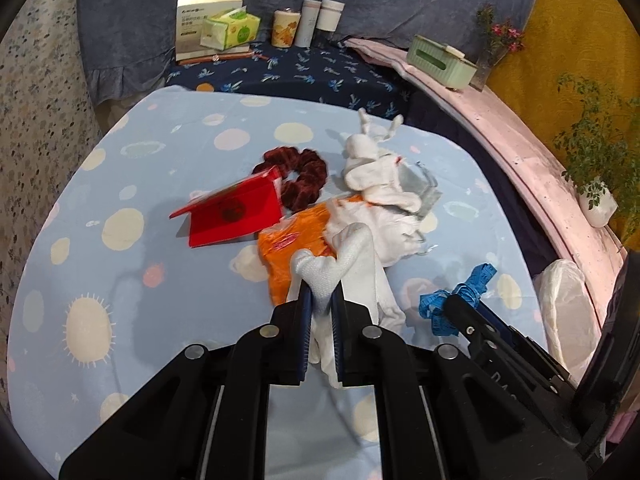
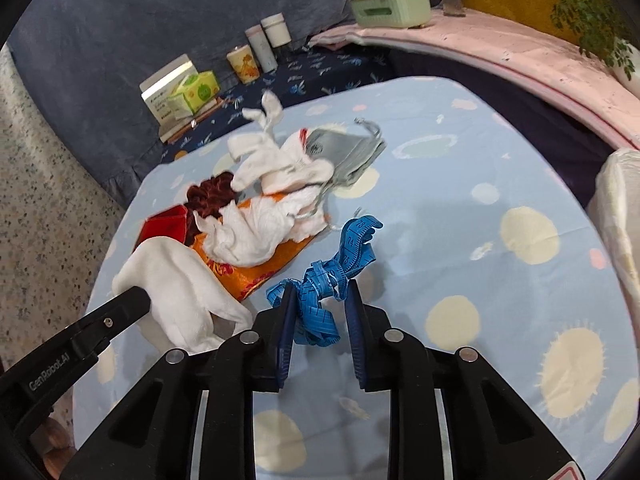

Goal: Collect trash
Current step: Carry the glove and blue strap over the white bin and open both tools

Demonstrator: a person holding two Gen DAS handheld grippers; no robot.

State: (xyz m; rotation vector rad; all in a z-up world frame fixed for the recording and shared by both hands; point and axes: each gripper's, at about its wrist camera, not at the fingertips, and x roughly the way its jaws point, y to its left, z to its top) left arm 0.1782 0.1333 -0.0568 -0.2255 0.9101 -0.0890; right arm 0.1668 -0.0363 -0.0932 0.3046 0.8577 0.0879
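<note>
Tablecloth (image 1: 120,264) light blue with cream dots and sun shapes. White sock (image 1: 352,264), textured knit. Orange packet (image 1: 292,248) with red print. Red booklet (image 1: 236,216). Dark maroon scrunchie (image 1: 300,176). Bright blue tape measure (image 2: 340,264) with dark markings. Grey mask (image 2: 344,152). Navy cloth (image 1: 320,76) with blue leaf print. Pale green box (image 1: 440,60).

Bright even indoor light, soft shadows ahead of the jaws; fisheye bending, dark vignette corners, slight motion blur.
</note>
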